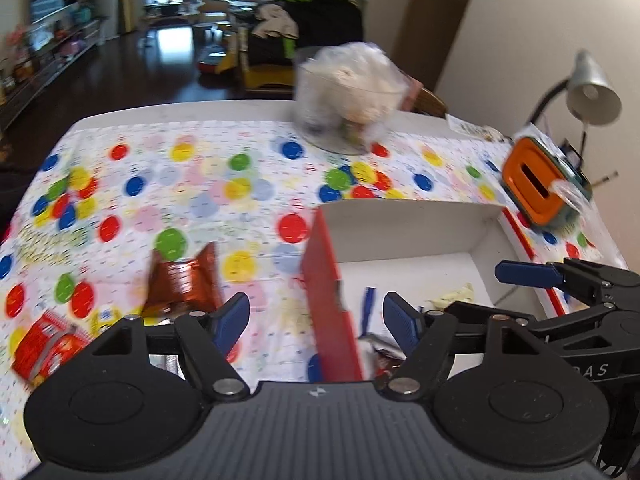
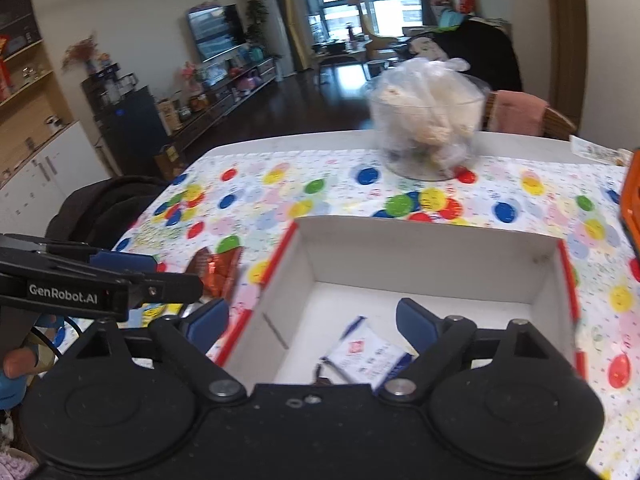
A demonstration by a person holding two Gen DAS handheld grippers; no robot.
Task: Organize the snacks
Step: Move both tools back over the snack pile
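Observation:
A red cardboard box with white inside (image 1: 326, 292) (image 2: 432, 256) sits on the dotted tablecloth and holds several small snack packets, among them a white and blue one (image 2: 366, 354) and a pale yellow one (image 1: 454, 296). My left gripper (image 1: 316, 320) is open and empty, straddling the box's left wall. A shiny orange-brown snack wrapper (image 1: 184, 280) (image 2: 218, 270) lies just left of the box. A red snack pack (image 1: 46, 346) lies at the lower left. My right gripper (image 2: 312, 326) is open and empty above the box's left wall; it also shows in the left wrist view (image 1: 524, 272).
A clear bowl with a plastic bag of white snacks (image 1: 348, 96) (image 2: 428, 120) stands at the table's far edge. An orange and teal container (image 1: 540, 180) sits right of the box, beside a grey desk lamp (image 1: 592, 88). A chair (image 2: 520, 114) stands behind the table.

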